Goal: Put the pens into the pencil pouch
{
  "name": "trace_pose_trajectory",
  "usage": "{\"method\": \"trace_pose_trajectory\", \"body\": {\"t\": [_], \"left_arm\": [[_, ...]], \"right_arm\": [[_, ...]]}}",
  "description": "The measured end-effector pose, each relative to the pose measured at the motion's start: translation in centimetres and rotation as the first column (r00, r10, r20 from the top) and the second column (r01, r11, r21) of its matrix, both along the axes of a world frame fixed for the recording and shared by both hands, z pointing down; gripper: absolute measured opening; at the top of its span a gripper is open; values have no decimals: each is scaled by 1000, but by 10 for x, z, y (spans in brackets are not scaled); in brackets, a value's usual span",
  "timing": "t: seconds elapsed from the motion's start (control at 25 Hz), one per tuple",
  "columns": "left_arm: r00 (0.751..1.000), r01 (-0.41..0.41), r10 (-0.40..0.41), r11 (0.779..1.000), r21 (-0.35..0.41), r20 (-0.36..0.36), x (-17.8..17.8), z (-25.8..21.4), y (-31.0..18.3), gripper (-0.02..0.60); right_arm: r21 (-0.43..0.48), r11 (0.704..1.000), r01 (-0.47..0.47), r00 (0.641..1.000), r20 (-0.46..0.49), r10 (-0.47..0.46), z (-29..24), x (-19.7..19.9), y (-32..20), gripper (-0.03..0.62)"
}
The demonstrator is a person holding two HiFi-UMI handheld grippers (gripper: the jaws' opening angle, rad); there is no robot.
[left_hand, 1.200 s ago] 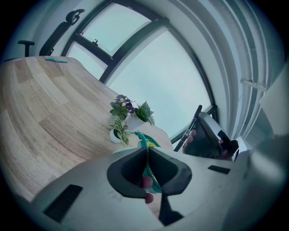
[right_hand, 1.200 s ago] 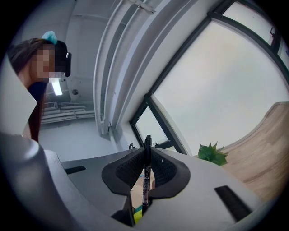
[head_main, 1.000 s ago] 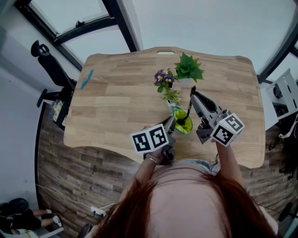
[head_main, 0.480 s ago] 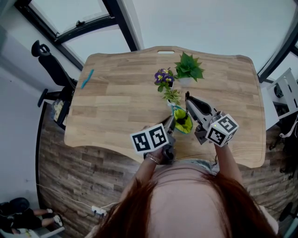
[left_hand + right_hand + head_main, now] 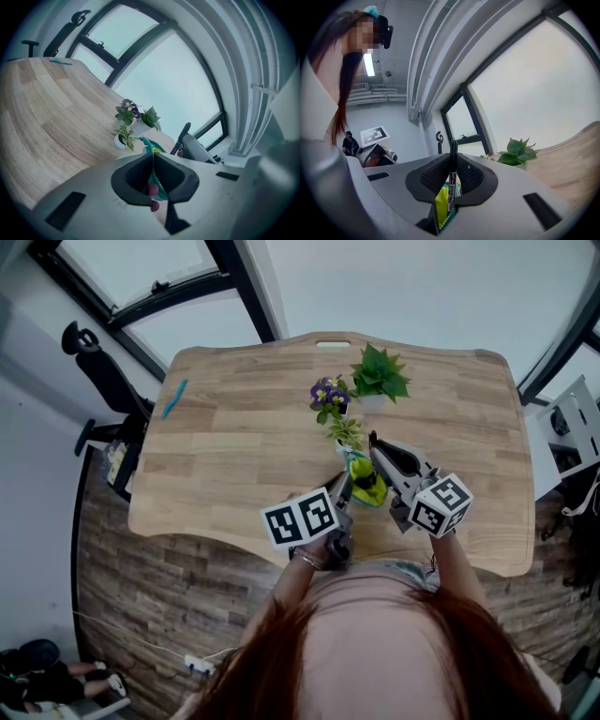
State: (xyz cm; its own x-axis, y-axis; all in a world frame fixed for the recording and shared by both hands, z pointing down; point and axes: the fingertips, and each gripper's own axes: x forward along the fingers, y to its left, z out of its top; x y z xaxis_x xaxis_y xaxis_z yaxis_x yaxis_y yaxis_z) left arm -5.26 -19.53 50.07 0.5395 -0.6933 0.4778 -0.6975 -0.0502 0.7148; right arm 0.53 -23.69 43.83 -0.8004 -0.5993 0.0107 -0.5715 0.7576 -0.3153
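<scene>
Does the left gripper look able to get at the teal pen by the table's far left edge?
Probably not: the left gripper is shut on the edge of the pencil pouch, and the teal pen lies far across the table. It would have to let go first.

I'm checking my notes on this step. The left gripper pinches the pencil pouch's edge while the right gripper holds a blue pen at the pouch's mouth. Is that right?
Not quite. The pen in the right gripper is black with a pale label, not blue, as the right gripper view shows. The rest holds: the left gripper is shut on the pencil pouch at its edge, and the pen stands at the pouch's mouth.
</scene>
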Motion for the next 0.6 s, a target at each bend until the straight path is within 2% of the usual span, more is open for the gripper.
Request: {"method": "trace_pose_trajectory", "body": {"t": [0.24,0.48,0.6], "left_arm": [[1000,3,-3,1000,-1,-4,0,2,-1,12],[1000,-5,5,1000,-3,-6,1,2,-1,12],[1000,-2,2,1000,-2,-8,0,2,-2,12]], "right_arm": [[17,1000,-7,999,-54,8,8,-3,4,40],[26,999,-35,999,9,34,1,-2,0,40],[19,999,-28,1000,-2,28,6,-5,-1,40]]}}
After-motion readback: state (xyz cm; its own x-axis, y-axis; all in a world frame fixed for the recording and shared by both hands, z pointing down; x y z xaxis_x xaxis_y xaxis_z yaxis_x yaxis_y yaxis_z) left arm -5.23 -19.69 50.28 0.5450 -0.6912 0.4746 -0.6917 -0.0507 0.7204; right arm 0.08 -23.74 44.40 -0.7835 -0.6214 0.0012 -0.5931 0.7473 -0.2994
